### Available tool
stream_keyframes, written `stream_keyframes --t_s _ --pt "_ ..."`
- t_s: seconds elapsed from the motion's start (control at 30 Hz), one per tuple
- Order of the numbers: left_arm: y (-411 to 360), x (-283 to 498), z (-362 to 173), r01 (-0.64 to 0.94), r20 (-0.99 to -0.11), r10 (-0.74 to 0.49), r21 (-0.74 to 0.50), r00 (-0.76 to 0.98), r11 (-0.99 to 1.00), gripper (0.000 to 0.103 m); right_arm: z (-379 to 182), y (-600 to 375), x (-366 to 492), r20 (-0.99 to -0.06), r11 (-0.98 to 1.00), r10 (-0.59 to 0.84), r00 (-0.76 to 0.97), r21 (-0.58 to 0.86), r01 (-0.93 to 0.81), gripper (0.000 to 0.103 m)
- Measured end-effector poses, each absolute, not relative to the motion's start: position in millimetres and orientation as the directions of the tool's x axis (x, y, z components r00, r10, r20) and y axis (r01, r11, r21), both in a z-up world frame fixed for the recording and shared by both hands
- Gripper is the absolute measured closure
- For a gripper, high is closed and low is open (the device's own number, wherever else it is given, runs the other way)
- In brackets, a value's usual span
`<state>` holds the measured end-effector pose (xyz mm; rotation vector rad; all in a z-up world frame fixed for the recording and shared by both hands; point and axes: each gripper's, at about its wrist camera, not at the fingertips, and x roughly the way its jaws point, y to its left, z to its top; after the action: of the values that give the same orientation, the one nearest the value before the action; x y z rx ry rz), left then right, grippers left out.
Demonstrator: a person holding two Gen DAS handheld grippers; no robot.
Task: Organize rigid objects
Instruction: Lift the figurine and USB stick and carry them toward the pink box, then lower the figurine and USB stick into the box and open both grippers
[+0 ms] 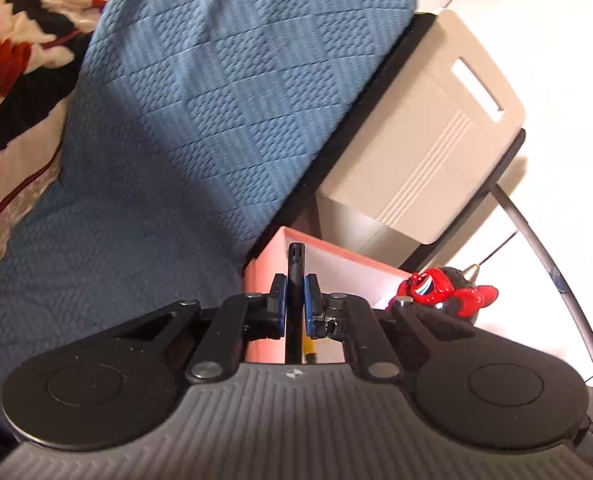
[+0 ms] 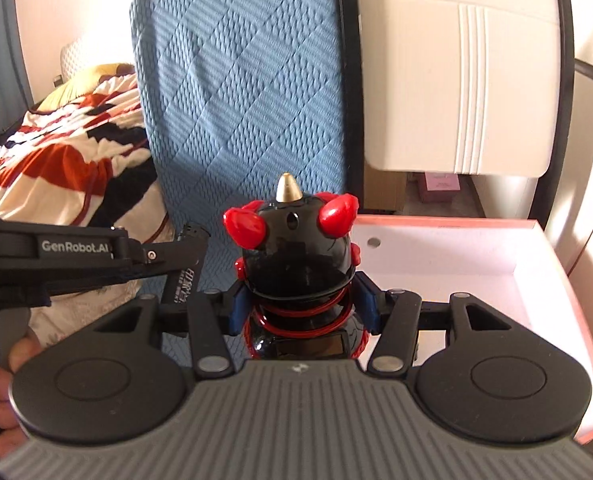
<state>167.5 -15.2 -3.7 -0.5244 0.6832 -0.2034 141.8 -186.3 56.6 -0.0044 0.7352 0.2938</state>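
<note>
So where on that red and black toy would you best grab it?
Around the narrow waist under the round head, from behind, as the right gripper does now. The toy stands upright; its glossy domed head and gold spike would slip, while the waist gives the jaws two opposite sides to press.

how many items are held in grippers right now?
2. A slim black stick-shaped object is clamped in the left gripper; a black-and-red toy figure is clamped in the right gripper. Both sit near the pink box.
</note>
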Motion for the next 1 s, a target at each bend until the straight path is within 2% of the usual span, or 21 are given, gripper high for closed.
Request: stream_keyframes --t_s 0.23,0.47,1.0 --pt "-65.2 177.1 18.0 0.057 -0.527 -0.375 -0.523 0.762 0.850 0.092 86.6 -225.1 149.1 -0.625 0.964 0.252 0.739 0.097 -0.247 0.046" --pt "-116.8 185.5 13.8 0.105 -0.529 -0.407 -0.509 0.745 0.854 0.092 86.6 -271.4 150.0 -0.635 0.977 0.200 0.746 0.076 -0.197 0.046" --pt "-188.5 203.2 -91.7 0.102 -0.711 -0.398 -0.422 0.579 0.901 0.092 -18.0 -345.7 148.9 -0.827 0.997 0.071 0.558 0.059 -0.039 0.046"
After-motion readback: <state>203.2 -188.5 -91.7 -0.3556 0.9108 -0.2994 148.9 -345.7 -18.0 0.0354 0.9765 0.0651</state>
